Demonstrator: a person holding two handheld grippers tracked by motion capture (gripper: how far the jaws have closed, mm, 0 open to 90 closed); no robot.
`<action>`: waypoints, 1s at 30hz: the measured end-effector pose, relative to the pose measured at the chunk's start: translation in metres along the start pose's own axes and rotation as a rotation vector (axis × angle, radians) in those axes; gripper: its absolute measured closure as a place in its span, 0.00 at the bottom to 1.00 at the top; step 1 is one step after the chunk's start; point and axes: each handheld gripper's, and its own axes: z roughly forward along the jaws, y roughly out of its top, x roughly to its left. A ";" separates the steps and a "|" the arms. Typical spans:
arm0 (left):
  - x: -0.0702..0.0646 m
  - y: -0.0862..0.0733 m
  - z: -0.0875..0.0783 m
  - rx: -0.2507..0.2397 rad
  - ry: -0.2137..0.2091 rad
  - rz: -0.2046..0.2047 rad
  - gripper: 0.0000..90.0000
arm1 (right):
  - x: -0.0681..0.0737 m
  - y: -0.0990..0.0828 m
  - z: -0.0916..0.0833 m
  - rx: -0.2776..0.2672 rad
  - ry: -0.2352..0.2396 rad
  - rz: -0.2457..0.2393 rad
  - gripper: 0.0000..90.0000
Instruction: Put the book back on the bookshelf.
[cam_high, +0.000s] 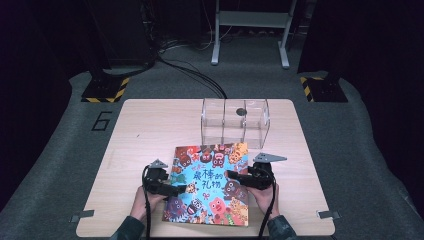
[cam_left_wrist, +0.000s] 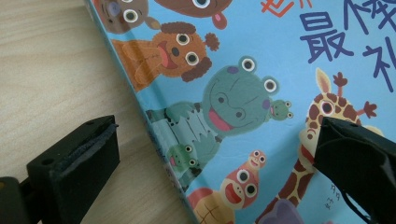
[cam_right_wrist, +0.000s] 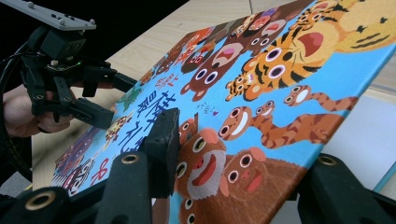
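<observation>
High view: a children's picture book (cam_high: 209, 182) with cartoon animals on a blue cover lies on the wooden table (cam_high: 135, 130) in the lower middle of the frame, and behind it, toward the top, stands a clear plastic divided box (cam_high: 235, 121). My left tongs (cam_high: 172, 189) sit at the book's left edge, my right tongs (cam_high: 235, 176) at its right side, both reaching inward over the cover.

In the left gripper view my jaws stand spread wide: one at the lower left over bare wood, the other at the lower right over the giraffe on the cover. The book's spine edge runs diagonally between them, and I cannot tell whether either jaw touches it.

In the right gripper view my jaws are pinching the front cover (cam_right_wrist: 280, 107): one pad lies on the printed monkeys at lower centre, the other sits under the cover's edge at the lower right. The cover is lifted at a slant, with a white page (cam_right_wrist: 359, 140) showing beneath it at the right. My left tongs (cam_right_wrist: 112, 100) appear in the upper left, over the book's far side.
</observation>
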 end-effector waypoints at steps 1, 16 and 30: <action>0.000 0.001 0.001 -0.008 0.006 0.006 0.00 | 0.002 0.000 -0.001 -0.004 0.000 -0.009 0.59; 0.000 0.004 0.003 0.009 -0.067 0.007 0.02 | 0.005 0.001 -0.001 -0.017 0.004 -0.032 0.59; 0.000 -0.002 -0.006 -0.026 -0.060 0.014 0.10 | 0.008 0.006 -0.001 0.063 -0.019 0.063 0.58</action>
